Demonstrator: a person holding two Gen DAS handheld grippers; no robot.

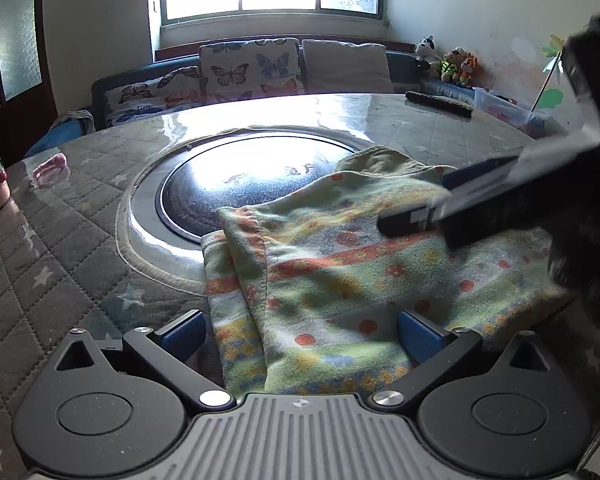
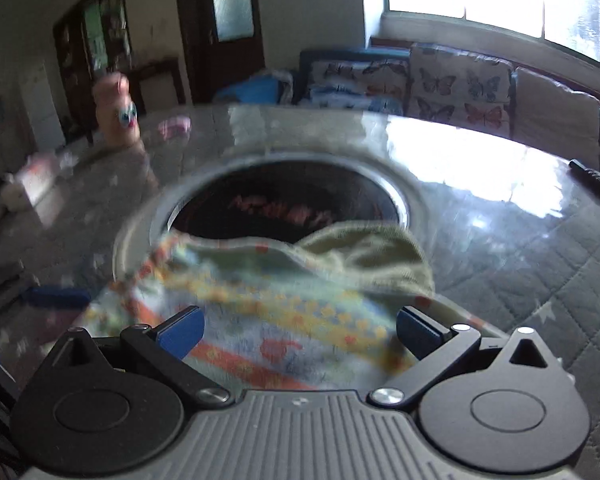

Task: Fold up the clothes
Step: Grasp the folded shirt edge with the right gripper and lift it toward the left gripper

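While your left tongs [image 1: 302, 334] stand wide over the near edge of the patterned garment [image 1: 340, 280], your right tongs [image 2: 300, 334], wide too, hover tilted above it. It lies folded on the quilted bench [image 1: 60, 248], partly over the round glass inset [image 1: 244, 184], whose writing is unreadable.

We see our left gripper [image 1: 300, 334] with its blue pads [image 1: 418, 336] spread wide over the garment [image 1: 340, 280], a patterned piece lying folded on the table [image 1: 60, 240] and partly over the dark round inset [image 1: 228, 184]. Our right gripper [image 1: 480, 200] (blurred) hangs above the cloth's right side.
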